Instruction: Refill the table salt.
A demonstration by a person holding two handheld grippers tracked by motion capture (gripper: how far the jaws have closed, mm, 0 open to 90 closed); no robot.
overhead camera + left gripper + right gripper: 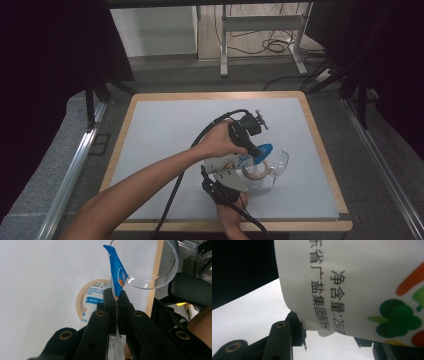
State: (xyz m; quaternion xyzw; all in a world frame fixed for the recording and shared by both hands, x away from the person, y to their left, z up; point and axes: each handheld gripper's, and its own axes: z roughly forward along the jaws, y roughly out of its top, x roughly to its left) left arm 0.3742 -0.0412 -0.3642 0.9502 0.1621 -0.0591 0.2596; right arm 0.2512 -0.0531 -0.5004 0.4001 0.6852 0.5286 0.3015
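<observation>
A white salt bag (231,162) with a blue top (117,272) and printed text (352,290) is held tilted above the table between both grippers. My left gripper (256,150) (116,298) is shut on the bag's blue top edge. The blue corner pokes into the mouth of a clear plastic cup (281,161) (155,277), which lies tipped toward the bag. My right gripper (229,172) (329,336) is shut on the bag's lower white end, with a jaw on either side. A roll of beige tape (255,173) (81,298) lies flat under the bag.
The table has a pale blue-grey mat (165,130) with a wooden rim (320,145). Black cables (175,195) trail from both grippers toward the near edge. Dark curtains and a metal frame (225,45) stand beyond the table.
</observation>
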